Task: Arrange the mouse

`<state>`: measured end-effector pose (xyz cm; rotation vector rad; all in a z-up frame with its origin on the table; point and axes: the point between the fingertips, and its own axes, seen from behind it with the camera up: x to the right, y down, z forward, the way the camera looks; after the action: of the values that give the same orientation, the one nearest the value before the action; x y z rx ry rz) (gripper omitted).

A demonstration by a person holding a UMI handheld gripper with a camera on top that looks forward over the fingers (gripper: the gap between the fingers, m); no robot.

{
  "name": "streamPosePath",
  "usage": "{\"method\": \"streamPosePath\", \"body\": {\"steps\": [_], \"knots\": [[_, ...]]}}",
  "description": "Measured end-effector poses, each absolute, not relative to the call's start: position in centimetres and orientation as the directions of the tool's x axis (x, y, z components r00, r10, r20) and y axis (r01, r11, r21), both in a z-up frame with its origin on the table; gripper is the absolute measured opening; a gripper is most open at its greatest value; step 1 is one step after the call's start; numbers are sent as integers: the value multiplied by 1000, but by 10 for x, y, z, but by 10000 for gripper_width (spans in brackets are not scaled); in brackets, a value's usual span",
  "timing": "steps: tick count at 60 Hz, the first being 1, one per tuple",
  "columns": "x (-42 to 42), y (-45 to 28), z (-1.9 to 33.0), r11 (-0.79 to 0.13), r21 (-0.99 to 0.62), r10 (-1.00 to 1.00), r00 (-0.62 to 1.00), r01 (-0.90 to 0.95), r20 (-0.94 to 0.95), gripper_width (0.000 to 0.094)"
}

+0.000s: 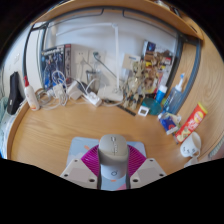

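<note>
A grey computer mouse [113,152] sits between my gripper's [112,163] two fingers, its front end pointing ahead over a wooden desk [70,125]. The magenta pads [93,159] press against both of its sides, so the gripper is shut on the mouse. The mouse's rear part lies low between the grey finger bodies. Whether it rests on the desk or is lifted off it cannot be told.
At the desk's far side stand a white power strip with cables [92,98], papers and boxes [52,68], and a cluster of small bottles and items [150,85]. To the right lie a red-yellow packet [193,124] and a white round object [191,146].
</note>
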<state>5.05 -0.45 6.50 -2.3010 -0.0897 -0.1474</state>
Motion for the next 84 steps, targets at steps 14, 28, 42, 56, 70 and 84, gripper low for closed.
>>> {"method": "streamPosePath", "body": {"steps": [14,28,42,56,70,84], "knots": [[48,-27,-11,-760,-649,-3,997,44,71,332],[46,-26,-12,-733,-680,-27,998,20,58,458],[61,-39,8,-782,-619,-14,991,72,134,840],[35,-31,174,-622,-781,-10,997,53,76,841],[0,-43,285,-502,-863,46,998,53,35,840],[-18,-62,309,-492,-867,67,997,74,47,841]]}}
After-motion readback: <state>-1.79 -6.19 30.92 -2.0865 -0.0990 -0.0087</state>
